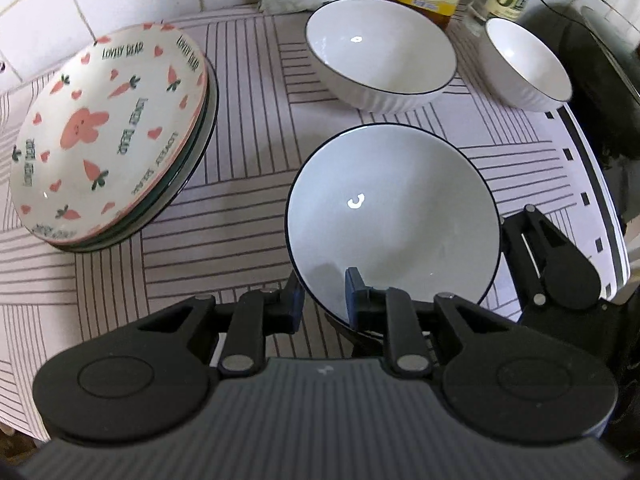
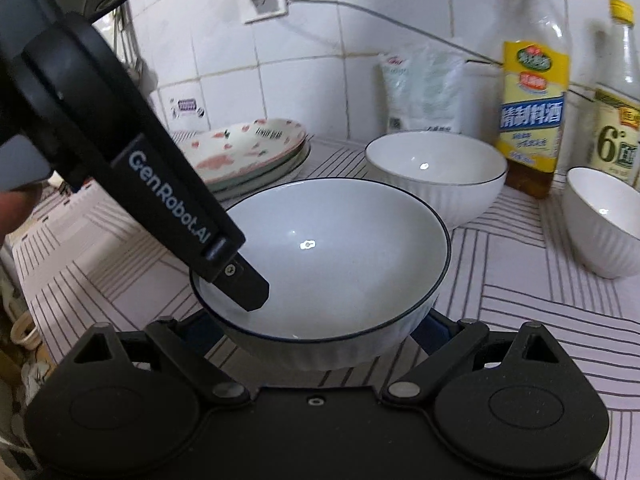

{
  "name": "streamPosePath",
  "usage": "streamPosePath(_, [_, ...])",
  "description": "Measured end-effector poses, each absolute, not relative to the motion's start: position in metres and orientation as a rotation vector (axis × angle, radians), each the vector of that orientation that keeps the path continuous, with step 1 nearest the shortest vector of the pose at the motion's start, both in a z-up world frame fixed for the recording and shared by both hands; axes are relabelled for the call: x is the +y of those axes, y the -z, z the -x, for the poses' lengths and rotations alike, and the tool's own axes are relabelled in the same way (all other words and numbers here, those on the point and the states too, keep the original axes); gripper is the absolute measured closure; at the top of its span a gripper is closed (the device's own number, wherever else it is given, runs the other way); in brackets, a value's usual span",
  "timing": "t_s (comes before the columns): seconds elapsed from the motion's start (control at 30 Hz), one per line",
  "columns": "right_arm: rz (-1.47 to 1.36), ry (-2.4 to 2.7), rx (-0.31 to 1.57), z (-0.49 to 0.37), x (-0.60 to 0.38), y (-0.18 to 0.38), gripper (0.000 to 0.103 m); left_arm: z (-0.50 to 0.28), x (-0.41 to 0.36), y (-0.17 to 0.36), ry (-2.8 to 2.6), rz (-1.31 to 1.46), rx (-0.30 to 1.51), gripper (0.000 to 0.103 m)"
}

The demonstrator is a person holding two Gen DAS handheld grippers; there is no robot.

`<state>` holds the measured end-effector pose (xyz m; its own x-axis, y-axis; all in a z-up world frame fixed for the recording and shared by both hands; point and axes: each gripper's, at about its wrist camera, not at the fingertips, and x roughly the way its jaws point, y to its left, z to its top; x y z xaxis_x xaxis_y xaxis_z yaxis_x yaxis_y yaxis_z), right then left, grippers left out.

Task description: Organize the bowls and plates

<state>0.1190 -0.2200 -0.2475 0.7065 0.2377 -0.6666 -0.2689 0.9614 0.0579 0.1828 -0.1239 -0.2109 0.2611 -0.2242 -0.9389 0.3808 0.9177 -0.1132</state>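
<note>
The left claw (image 1: 324, 300) pinches the near rim of a white bowl (image 1: 394, 216), glossy inside, dark-edged, ribbed outside; the right claw (image 2: 316, 330) spreads wide around it.

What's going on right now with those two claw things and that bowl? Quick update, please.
Left gripper shut on rim of near white dark-rimmed ceramic bowl. Right gripper open, straddling it. Larger white ribbed bowl behind, apart; carrot-print plate stack aside.
</note>
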Motion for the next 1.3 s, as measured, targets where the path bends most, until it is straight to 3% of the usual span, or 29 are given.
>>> streamPosePath(0.3, [0.154, -0.239, 0.817, -0.12, -0.202, 0.251, 0.006, -0.187, -0.125, 0.212, 0.387, -0.115, 1.278, 0.083])
streamPosePath(0.5, [0.111, -0.161, 0.856, -0.096, -0.218, 0.233, 0.006, -0.188, -0.114, 0.192, 0.411, -0.068, 1.265, 0.068])
streamPosePath(0.63, [0.041, -0.1, 0.849, -0.076, -0.237, 0.208, 0.015, -0.188, -0.108, 0.171, 0.428, -0.049, 1.239, 0.065])
streamPosePath(0.87, [-0.049, -0.016, 0.843, -0.071, -0.255, 0.168, 0.016, -0.204, -0.114, 0.133, 0.483, -0.117, 1.181, 0.062])
streamPosePath(0.97, [-0.113, 0.024, 0.855, -0.079, -0.264, 0.151, 0.021, -0.217, -0.117, 0.121, 0.493, -0.133, 1.162, 0.06])
streamPosePath(1.3, [-0.309, 0.003, 0.776, -0.106, -0.284, 0.117, 0.032, -0.269, -0.131, 0.116, 0.512, -0.158, 1.125, 0.055])
